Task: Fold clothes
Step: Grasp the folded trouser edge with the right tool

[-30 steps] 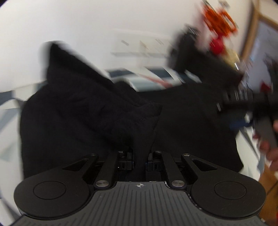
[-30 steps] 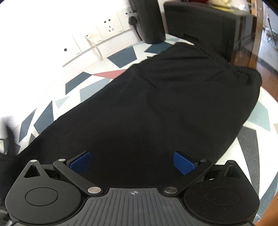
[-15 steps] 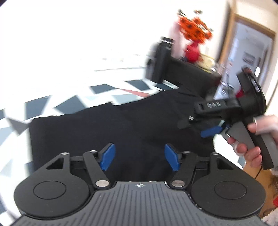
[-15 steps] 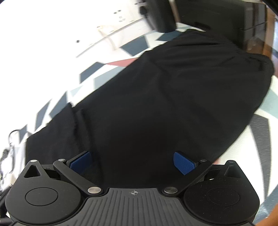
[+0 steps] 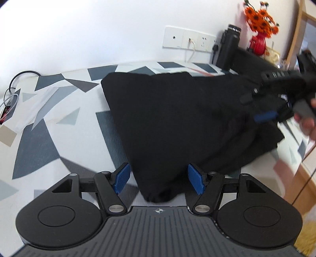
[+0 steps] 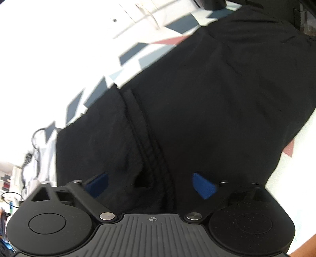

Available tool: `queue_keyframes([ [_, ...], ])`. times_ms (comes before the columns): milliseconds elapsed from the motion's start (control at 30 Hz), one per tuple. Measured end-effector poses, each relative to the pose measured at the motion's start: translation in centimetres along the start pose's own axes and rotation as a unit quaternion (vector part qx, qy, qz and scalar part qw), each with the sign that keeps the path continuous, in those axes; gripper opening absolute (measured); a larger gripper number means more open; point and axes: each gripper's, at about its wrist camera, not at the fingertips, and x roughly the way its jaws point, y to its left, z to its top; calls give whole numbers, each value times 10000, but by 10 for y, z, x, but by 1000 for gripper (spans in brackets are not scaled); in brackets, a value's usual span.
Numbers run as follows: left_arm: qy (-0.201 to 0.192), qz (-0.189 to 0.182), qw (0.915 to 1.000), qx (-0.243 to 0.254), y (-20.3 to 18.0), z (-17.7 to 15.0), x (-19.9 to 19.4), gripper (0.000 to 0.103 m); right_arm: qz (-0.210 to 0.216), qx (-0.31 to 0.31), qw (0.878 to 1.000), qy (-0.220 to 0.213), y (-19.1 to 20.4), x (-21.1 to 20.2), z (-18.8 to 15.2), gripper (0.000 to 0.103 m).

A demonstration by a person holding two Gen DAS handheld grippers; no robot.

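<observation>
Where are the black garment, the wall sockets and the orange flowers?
black garment (image 5: 177, 118): left wrist view, middle of the flat cloth.
wall sockets (image 5: 189, 37): left wrist view, centre of the white plate.
orange flowers (image 5: 260, 16): left wrist view, on the blooms.

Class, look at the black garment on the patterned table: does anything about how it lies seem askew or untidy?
Yes. The black garment lies slanted across the table, tapering to a bunched corner nearest the camera, its edges not squared.

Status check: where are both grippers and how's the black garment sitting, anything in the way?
Left gripper open, empty, garment corner between its pads. Right gripper closing over a fold, not yet pinching. Black garment lying folded over on the patterned table. Nothing in the way.
</observation>
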Motion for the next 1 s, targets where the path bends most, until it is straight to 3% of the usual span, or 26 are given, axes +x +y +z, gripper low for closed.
queue_keyframes([
  [67,50,15,10000,4,-2,-3,3,67,116,-88,9999,26,5,1,1,69],
  [233,102,33,9998,-144,0,-5,11,67,31,-429,9990,75,21,12,0,69],
  [300,120,15,9997,-206,2,-5,11,67,-128,-669,9975,198,29,17,-4,54],
  [333,127,10,9997,-219,2,-5,12,67,-226,-791,9963,231,32,18,-6,40],
  [433,180,33,9997,-164,1,-6,11,71,-354,-927,9950,152,36,13,-12,14],
  [533,317,-49,9985,-433,4,-6,12,76,-183,-894,9957,-166,38,-5,-12,5],
  [767,261,237,9989,-310,2,-12,14,76,-26,-1001,9932,-601,47,-42,-14,4],
  [867,193,333,9984,-420,7,-12,13,77,-167,-830,9952,-483,36,-47,-18,4],
  [1000,147,562,9972,-477,11,-13,13,80,-367,-406,9985,-12,14,-27,-27,4],
])
